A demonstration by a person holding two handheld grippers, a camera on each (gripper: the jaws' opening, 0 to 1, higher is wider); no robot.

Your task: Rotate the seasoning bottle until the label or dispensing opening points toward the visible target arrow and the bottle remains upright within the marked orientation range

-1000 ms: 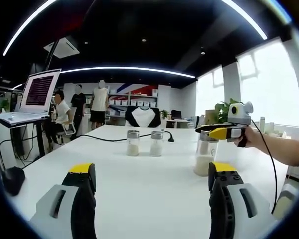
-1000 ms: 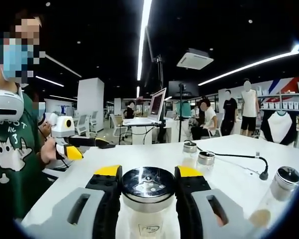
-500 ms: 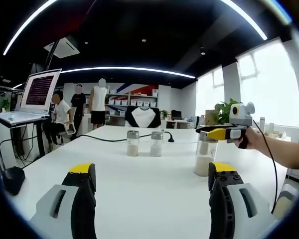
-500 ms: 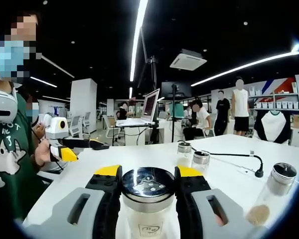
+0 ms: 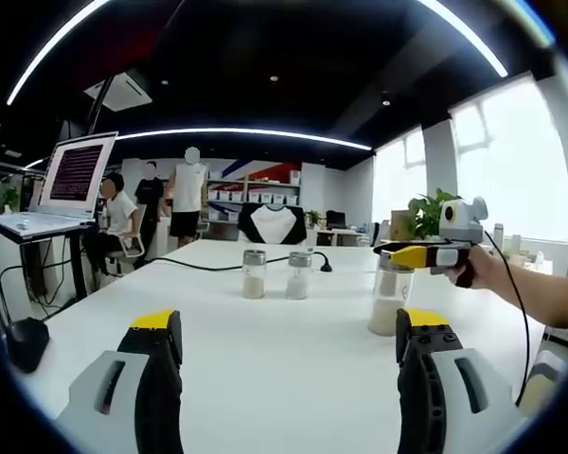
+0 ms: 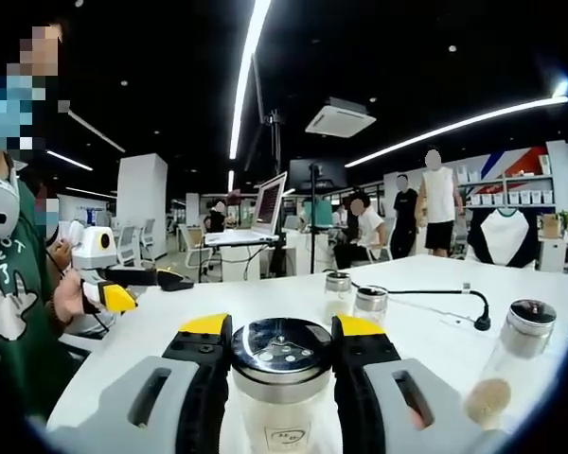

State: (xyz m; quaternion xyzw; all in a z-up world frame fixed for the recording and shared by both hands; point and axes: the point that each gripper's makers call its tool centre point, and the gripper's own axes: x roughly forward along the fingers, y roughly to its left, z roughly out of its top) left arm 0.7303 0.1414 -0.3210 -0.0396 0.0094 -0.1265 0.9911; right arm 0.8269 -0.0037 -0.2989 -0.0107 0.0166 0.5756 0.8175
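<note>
Yellow-tipped jaws of the left gripper (image 5: 286, 352) are spread wide over bare table (image 5: 265, 359). Right of it, the bottle (image 6: 281, 378) stands upright, clamped at its cap by the right gripper (image 6: 282, 352). No arrow is seen. A tilted twist could tip it; the glossy metal lid and smooth, clear, round body may slip between the pads.

**What you can't make out**

In your right gripper view, the seasoning bottle (image 6: 282, 397) runs off the bottom edge, its label print too small to read. In your left gripper view, the laptop screen (image 5: 79, 171) text at upper left is illegible.
</note>
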